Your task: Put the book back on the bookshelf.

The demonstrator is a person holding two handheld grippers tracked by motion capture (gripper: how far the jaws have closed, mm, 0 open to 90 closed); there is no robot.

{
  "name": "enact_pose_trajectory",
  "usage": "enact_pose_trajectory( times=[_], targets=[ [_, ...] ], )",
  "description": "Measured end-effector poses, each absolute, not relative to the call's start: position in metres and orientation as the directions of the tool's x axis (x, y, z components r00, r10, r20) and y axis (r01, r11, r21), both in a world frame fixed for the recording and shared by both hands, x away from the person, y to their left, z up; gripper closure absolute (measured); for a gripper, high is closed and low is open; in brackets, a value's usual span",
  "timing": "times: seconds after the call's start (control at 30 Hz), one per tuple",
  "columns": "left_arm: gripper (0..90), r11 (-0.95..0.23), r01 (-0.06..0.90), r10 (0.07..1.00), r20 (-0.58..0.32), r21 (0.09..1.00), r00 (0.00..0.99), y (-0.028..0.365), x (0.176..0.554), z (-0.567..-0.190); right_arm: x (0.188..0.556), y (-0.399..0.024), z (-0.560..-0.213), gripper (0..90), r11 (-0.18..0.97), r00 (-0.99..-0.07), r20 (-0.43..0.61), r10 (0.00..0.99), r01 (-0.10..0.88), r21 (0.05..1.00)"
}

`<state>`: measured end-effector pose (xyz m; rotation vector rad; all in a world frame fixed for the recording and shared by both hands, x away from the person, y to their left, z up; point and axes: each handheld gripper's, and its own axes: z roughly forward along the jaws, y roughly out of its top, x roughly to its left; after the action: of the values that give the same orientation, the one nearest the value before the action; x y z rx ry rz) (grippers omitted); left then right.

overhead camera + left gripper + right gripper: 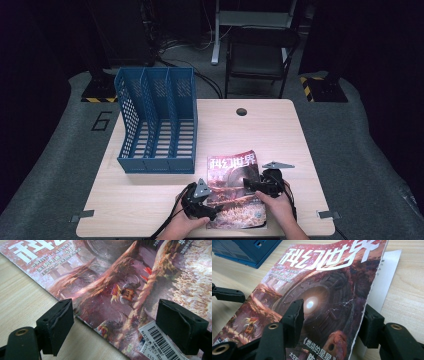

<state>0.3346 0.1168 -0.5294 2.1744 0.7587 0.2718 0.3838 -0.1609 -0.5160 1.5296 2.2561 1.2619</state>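
Red and orange cover art marks the magazine [235, 192], which lies flat on the pale wood tabletop [270, 135] in the lower middle of the high view, just in front of the blue file rack [157, 120] that stands at the left centre of the frame.

Your left tool [200, 200] sits at the magazine's lower left edge. In the left gripper view its jaws stand wide apart, one pad over bare wood and the other over the barcode corner [156, 338], with nothing pressed between them. That placement looks meant to pin or steady the near corner while the other side is worked.

Your right tool [262, 185] reaches onto the cover from the right. In the right gripper view one jaw rests on top of the cover and the other sits under the lifted right edge, so the pages lie between the jaws; the jaws are still apart and I judge no firm pinch yet. A white sheet [385, 272] peeks out beneath that edge.

The cover is glossy, with large white characters across the top, a dark ringed disc with a bright centre in the middle, and a worn, whitened edge along the right side. It bows slightly upward where your right tool lifts it.
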Motion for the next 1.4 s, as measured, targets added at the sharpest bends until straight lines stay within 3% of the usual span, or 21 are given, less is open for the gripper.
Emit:
enact_pose_trajectory(
  times=[0.47,1.4],
  targets=[
    [14.8,-0.497,0.431,0.602,-0.058,0.753,0.796,0.117,0.335,-0.53,0.382,-0.162,-0.516,52.3,0.187,-0.511,0.314,0.8,0.71,0.679],
    [15.2,-0.498,0.435,0.596,-0.069,0.75,0.8,0.118,0.335,-0.529,0.383,-0.171,-0.515,78.8,0.205,-0.546,0.353,0.76,0.716,0.667]
  ],
)
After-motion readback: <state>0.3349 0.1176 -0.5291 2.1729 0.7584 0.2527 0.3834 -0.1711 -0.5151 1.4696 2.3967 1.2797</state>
